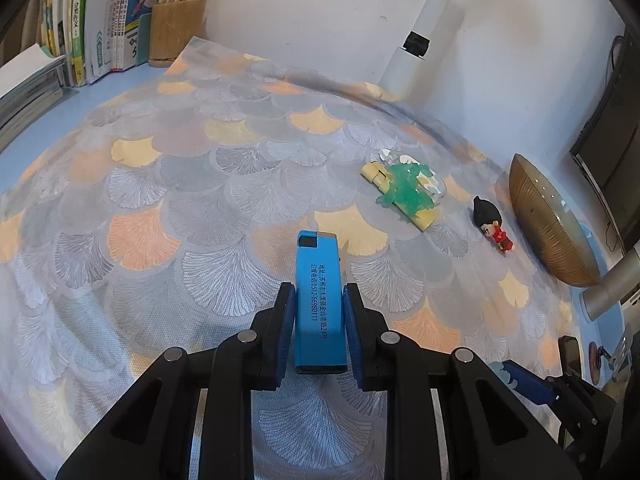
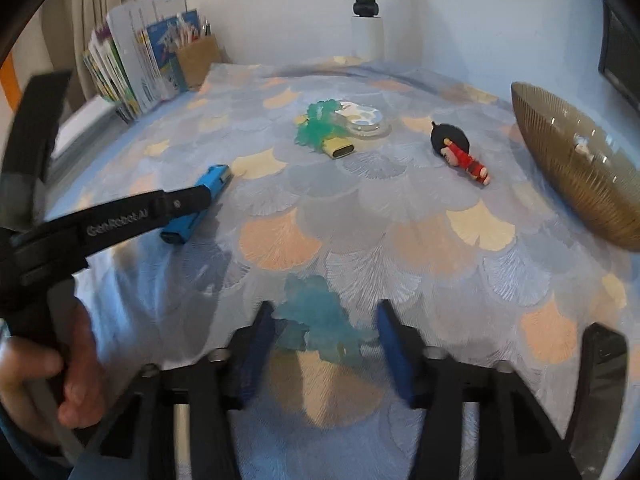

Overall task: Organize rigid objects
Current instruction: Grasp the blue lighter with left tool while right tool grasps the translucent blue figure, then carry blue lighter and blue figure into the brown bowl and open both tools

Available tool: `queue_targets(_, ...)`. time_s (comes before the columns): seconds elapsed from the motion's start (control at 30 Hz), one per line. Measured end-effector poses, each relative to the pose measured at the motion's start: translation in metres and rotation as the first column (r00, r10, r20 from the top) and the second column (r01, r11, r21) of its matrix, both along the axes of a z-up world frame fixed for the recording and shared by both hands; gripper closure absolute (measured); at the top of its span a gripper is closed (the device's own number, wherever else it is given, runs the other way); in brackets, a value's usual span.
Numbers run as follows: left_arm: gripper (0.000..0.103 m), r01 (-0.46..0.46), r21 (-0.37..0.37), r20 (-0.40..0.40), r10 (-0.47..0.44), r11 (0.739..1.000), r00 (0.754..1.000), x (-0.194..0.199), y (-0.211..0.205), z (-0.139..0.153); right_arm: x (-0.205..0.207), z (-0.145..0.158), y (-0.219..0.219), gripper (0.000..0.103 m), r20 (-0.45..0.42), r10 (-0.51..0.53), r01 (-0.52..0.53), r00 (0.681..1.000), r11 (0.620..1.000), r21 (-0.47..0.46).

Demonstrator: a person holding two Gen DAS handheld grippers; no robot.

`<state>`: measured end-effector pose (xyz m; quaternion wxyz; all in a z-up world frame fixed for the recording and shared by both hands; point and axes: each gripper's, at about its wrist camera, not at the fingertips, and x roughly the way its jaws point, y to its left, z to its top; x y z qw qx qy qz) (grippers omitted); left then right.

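Blue lighter (image 1: 319, 300) sits at lower centre of the left wrist view, clamped between the pads of the left hand-held gripper (image 1: 319, 312), printed side up, top end pointing away from the camera. In the right wrist view the same lighter (image 2: 198, 204) shows at centre left, held at a slant, its lower end close to the cloth; cannot tell if it touches.

Right hand-held gripper (image 2: 326, 338): jaws partly apart, a translucent blue-green toy (image 2: 316, 320) between them at lower centre. Frame is blurred there, so cannot tell whether the pads press on it.

Table is covered with a fan-pattern cloth (image 1: 200, 184) in grey, orange and yellow. Upper centre of the right wrist view: a green toy (image 2: 318, 128) lying over a yellow lighter (image 2: 340, 148), touching a clear round lid (image 2: 366, 120) just behind it. Right of that, well apart, a small figure (image 2: 460, 152) with black hair and red clothes lies on its side. A ribbed brown bowl (image 2: 576, 168) is at the right edge, near the figure.

Upper left of the left wrist view: a row of books (image 1: 92, 20) and a brown pen holder (image 1: 176, 32) against the wall. A white pole (image 1: 424, 24) stands at the back. A person's hand (image 2: 60, 372) grips the left tool's handle at lower left of the right wrist view.
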<state>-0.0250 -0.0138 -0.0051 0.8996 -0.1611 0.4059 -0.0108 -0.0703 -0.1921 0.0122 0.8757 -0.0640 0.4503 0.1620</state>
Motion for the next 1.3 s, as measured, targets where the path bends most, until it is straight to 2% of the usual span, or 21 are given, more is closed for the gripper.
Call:
queue_targets(0.07,0.082,0.004,-0.007,0.002,-0.004,1.0,1.0,-0.001,-0.001,0.0,-0.007,0.0,0.011,0.056,0.038,0.023,-0.02,0.999,0.998,-0.067)
queue_targets(0.1,0.082,0.013,-0.017,0.005,-0.013,1.0,1.0,-0.001,-0.001,0.001,-0.009,0.0,0.012,0.056,0.039,0.034,-0.032,0.999,0.997,-0.068)
queue_targets(0.23,0.082,0.014,0.003,0.032,-0.014,1.0,0.999,-0.004,-0.005,0.008,-0.014,0.007,-0.001,0.057,-0.007,0.049,-0.049,0.999,0.999,0.022)
queue_targets(0.37,0.082,0.027,0.02,0.026,-0.028,0.999,0.999,-0.001,-0.013,0.016,-0.009,0.025,-0.032,0.057,0.013,-0.04,0.04,0.999,0.999,-0.002)
queue_targets(0.53,0.082,0.052,0.042,0.005,-0.052,0.998,0.999,0.006,-0.018,0.017,0.002,0.064,-0.103,0.057,0.055,-0.182,0.176,0.982,0.98,0.094)
queue_targets(0.63,0.081,0.055,0.041,-0.058,-0.052,0.998,0.997,0.009,-0.015,0.006,0.001,0.075,-0.125,0.057,0.056,-0.204,0.192,0.977,0.967,0.169)
queue_targets(0.67,0.08,0.054,0.046,-0.05,-0.051,0.998,0.997,0.009,-0.015,0.006,0.0,0.074,-0.128,0.057,0.05,-0.208,0.195,0.977,0.962,0.19)
queue_targets(0.77,0.07,0.053,0.139,-0.066,-0.044,0.989,0.997,0.012,-0.026,0.007,0.005,0.068,-0.125,0.057,0.028,-0.208,0.198,0.978,0.958,0.208)
queue_targets(0.83,0.071,0.067,0.193,-0.071,-0.054,0.979,0.996,0.015,-0.035,0.007,0.005,0.063,-0.123,0.057,0.015,-0.2,0.192,0.98,0.957,0.217)
queue_targets(0.9,0.075,0.074,0.23,-0.066,-0.06,0.97,0.996,0.016,-0.042,0.007,0.005,0.061,-0.121,0.057,0.009,-0.192,0.185,0.981,0.959,0.216)
queue_targets(0.93,0.082,0.071,0.234,-0.062,-0.058,0.97,0.996,0.016,-0.043,0.007,0.004,0.06,-0.121,0.057,0.012,-0.189,0.182,0.982,0.96,0.214)
queue_targets(1.03,0.082,0.079,0.212,-0.057,-0.069,0.974,0.996,0.016,-0.046,0.009,0.001,0.064,-0.122,0.057,0.036,-0.187,0.177,0.982,0.965,0.193)
queue_targets(1.13,0.082,0.091,0.185,-0.005,-0.092,0.978,0.996,0.017,-0.057,0.029,0.001,0.075,-0.13,0.057,0.065,-0.2,0.185,0.978,0.966,0.181)
queue_targets(1.23,0.082,0.14,0.126,0.074,-0.15,0.982,0.986,0.029,-0.077,0.064,0.007,0.099,-0.144,0.057,0.122,-0.237,0.217,0.964,0.964,0.153)
queue_targets(1.3,0.082,0.201,0.096,0.128,-0.213,0.975,0.969,0.043,-0.1,0.091,0.016,0.118,-0.159,0.057,0.159,-0.278,0.259,0.947,0.957,0.132)
